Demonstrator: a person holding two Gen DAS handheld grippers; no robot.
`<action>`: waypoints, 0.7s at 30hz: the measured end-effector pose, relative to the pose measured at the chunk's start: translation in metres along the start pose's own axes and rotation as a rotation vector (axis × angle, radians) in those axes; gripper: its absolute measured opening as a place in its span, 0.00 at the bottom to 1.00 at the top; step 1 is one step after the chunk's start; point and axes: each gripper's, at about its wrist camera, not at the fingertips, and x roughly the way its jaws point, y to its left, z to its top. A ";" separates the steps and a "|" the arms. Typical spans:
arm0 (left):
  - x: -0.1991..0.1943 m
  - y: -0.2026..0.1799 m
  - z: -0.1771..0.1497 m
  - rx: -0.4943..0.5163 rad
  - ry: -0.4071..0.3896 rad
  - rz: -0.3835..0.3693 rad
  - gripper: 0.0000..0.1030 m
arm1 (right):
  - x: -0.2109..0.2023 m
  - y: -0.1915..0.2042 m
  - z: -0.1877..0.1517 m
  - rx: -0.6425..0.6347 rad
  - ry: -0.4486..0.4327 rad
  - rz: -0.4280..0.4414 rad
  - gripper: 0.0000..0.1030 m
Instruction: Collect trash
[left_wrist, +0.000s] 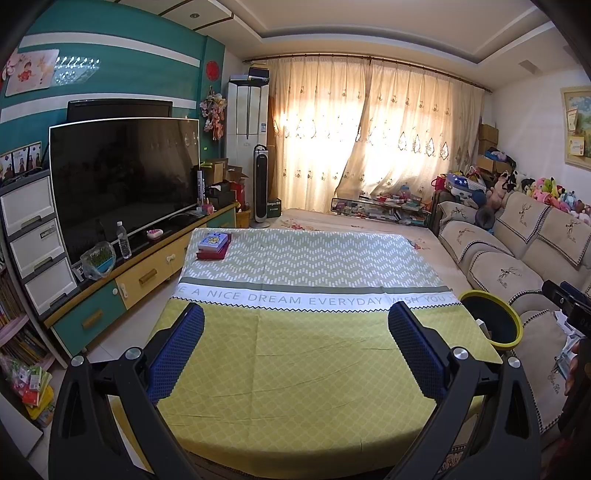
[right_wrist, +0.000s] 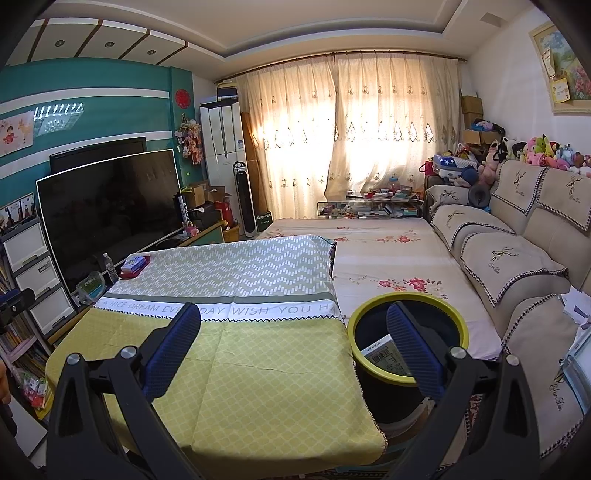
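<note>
Your left gripper hovers over tablecloth, jaws wide apart, nothing between; yellow-rimmed bin beside table's right edge; books at far-left corner.

Partly hidden bin contents

The carton inside the bin is half covered by a right tool finger; its label print is too small to be read.

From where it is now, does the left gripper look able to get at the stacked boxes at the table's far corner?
Probably yes. The left gripper is open and empty, and only bare tablecloth lies between it and the boxes. It would need a long forward reach.
</note>
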 end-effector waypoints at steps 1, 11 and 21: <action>0.000 0.000 -0.001 0.001 0.001 0.000 0.95 | 0.000 0.000 0.000 0.000 0.000 0.000 0.93; 0.002 -0.001 -0.002 0.003 0.003 0.003 0.95 | 0.001 -0.001 0.000 0.001 0.001 0.001 0.93; 0.007 -0.004 -0.004 0.014 0.011 0.003 0.95 | 0.002 0.000 -0.001 0.002 0.004 0.006 0.93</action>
